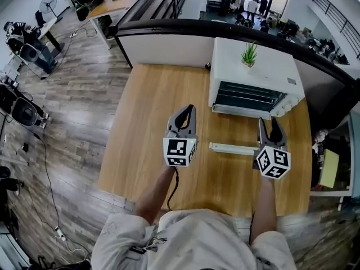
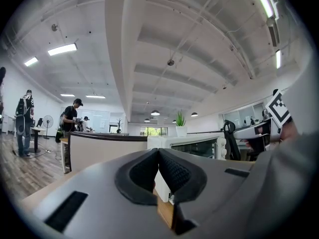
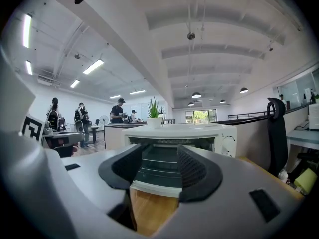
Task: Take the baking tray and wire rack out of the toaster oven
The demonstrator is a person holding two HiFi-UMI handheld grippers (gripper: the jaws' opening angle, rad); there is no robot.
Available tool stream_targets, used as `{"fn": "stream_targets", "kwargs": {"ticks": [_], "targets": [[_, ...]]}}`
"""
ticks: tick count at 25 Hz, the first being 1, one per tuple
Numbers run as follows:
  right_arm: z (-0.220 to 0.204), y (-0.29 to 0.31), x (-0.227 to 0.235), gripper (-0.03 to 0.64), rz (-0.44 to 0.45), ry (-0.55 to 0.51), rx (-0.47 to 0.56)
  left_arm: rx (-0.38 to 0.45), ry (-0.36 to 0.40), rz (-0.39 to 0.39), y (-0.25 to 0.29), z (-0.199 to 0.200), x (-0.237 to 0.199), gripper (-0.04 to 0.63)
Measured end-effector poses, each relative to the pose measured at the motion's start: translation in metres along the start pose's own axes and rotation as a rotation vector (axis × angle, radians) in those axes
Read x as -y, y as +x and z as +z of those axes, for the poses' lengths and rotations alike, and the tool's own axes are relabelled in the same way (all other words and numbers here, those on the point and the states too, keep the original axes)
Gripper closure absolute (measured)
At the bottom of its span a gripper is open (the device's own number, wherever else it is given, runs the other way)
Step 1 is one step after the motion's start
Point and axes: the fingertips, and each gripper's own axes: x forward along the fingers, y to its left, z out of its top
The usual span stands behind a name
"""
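A white toaster oven (image 1: 256,75) stands at the table's far right. Its glass door hangs open toward me, and the white door handle (image 1: 232,148) lies low over the wood. Inside the dark cavity I see the bars of the wire rack (image 3: 158,167); I cannot make out the baking tray. My right gripper (image 1: 270,122) is open and empty, pointing at the oven mouth just behind the handle (image 3: 154,187). My left gripper (image 1: 186,111) hovers over the table left of the door, shut with its pads (image 2: 169,171) touching and nothing between them.
A small potted plant (image 1: 249,54) sits on top of the oven. The wooden table (image 1: 146,128) stretches left of the oven. A dark-topped partition (image 1: 169,41) runs behind the table, and a black chair (image 3: 275,133) stands at the right. People stand far off in the room.
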Motion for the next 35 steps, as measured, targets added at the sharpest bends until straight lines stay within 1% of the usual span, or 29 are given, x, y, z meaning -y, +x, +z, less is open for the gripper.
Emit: {"fn": "stream_targets", "kwargs": {"ticks": [7,18,23,27,31,33,35], "targets": [[-0.024,0.015,0.011,0.382,0.006,0.053,-0.03,-0.015,0.009,-0.02,0.012,-0.012,0.013,0.58],[-0.057,0.042,0.016,0.382,0.021,0.12,-0.092,-0.07,-0.005,-0.03,0.027,-0.043,0.022,0.58],[-0.071,0.058,0.017,0.382,0.036,0.147,-0.119,-0.094,-0.003,-0.047,0.036,-0.057,0.029,0.58],[-0.082,0.071,0.016,0.387,0.052,0.201,-0.135,-0.113,-0.003,-0.055,0.039,-0.068,0.033,0.58],[-0.093,0.085,0.014,0.397,0.07,0.268,-0.15,-0.147,-0.019,-0.056,0.042,-0.08,0.035,0.58],[-0.098,0.092,0.013,0.397,0.08,0.314,-0.154,-0.154,-0.023,-0.057,0.043,-0.085,0.035,0.58],[-0.103,0.1,0.013,0.399,0.089,0.385,-0.156,-0.16,-0.031,-0.053,0.044,-0.089,0.034,0.58]]}}
